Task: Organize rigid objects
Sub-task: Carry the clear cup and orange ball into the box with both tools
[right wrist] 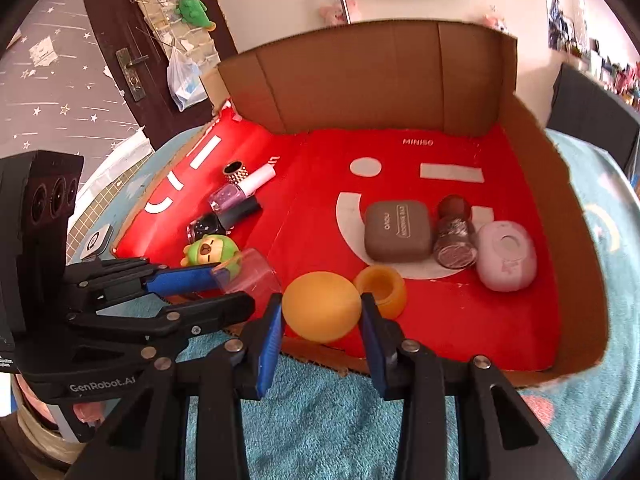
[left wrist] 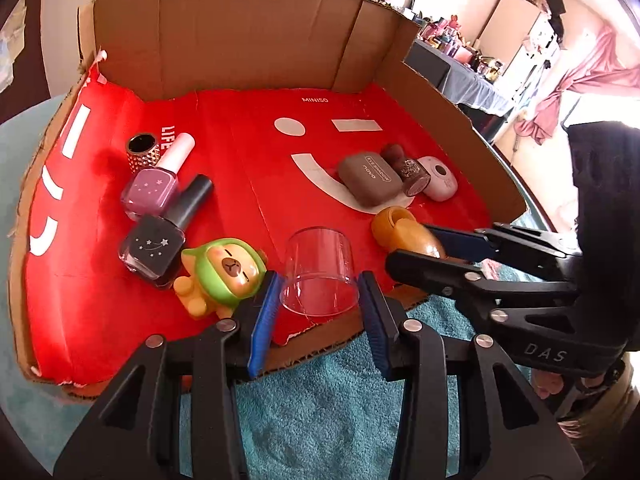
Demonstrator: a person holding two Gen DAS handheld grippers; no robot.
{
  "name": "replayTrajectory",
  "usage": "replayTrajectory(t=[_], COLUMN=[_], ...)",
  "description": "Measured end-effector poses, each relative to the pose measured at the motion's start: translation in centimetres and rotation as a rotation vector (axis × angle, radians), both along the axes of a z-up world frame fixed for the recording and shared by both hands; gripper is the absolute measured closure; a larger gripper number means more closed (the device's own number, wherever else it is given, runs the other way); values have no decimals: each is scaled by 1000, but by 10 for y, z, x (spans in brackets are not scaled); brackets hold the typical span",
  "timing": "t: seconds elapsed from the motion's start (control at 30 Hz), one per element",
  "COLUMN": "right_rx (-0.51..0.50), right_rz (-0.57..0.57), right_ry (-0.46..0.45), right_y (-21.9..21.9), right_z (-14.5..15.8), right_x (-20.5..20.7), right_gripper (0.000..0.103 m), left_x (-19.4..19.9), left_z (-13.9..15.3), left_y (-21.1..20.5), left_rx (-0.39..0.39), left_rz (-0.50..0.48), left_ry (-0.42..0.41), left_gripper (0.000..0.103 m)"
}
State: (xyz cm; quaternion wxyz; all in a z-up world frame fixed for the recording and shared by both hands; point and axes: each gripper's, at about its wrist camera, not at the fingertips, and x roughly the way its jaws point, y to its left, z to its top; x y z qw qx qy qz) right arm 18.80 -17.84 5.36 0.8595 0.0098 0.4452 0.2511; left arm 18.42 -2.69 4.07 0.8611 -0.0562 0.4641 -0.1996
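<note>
So we're holding a gripper in each hand over the near edge of the red-lined cardboard tray (left wrist: 224,40), which is sitting on a teal towel (left wrist: 320,400). Our left gripper (left wrist: 318,292) is clamping a clear plastic cup (left wrist: 318,276) between its blue pads, lying on its side with the long axis running toward and away from the left camera and one open rim facing back at us, right over the tray's torn front edge. Our right gripper (right wrist: 322,312) is closed snugly around an orange egg-shaped thing (right wrist: 320,306), rounded end facing the right camera, and its matching little orange cup (right wrist: 382,288) is sitting just behind it with its mouth tipped toward us. Just to the left of the clear cup, a green hooded bear figure (left wrist: 224,272) is lying tilted, touching the left pad. Beyond it two nail polish bottles are lying flat side by side, the dark one (left wrist: 160,248) and the purple one (left wrist: 154,188), both with caps pointing away toward the back right, and a gold studded ring-shaped thing (left wrist: 143,152) is standing upright behind them. Over on the right side a brown eye shadow case (left wrist: 370,178), a glittery bottle (left wrist: 412,174) lying with its base toward us, and a pale pink oval case (left wrist: 438,178) are bunching together in a row, touching or nearly so
</note>
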Motion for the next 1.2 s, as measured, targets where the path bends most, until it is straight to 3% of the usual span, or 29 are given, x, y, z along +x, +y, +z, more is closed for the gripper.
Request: replayTrajectory(t=[0.47,0.77,1.2], right_rx=[-55,-175,-186], right_rz=[-53,-133,-162], right_ry=[12,-82,-73], right_y=[-3,-11,-12], right_z=[-13,-9,-19], right_x=[15,16,28], right_gripper=[63,63,63], left_x=[2,16,31], left_z=[3,5,7], left_y=[-11,-26,-21], left_rx=[107,241,268], left_rz=[23,86,148], left_ry=[-79,-143,-156], left_gripper=[65,65,65])
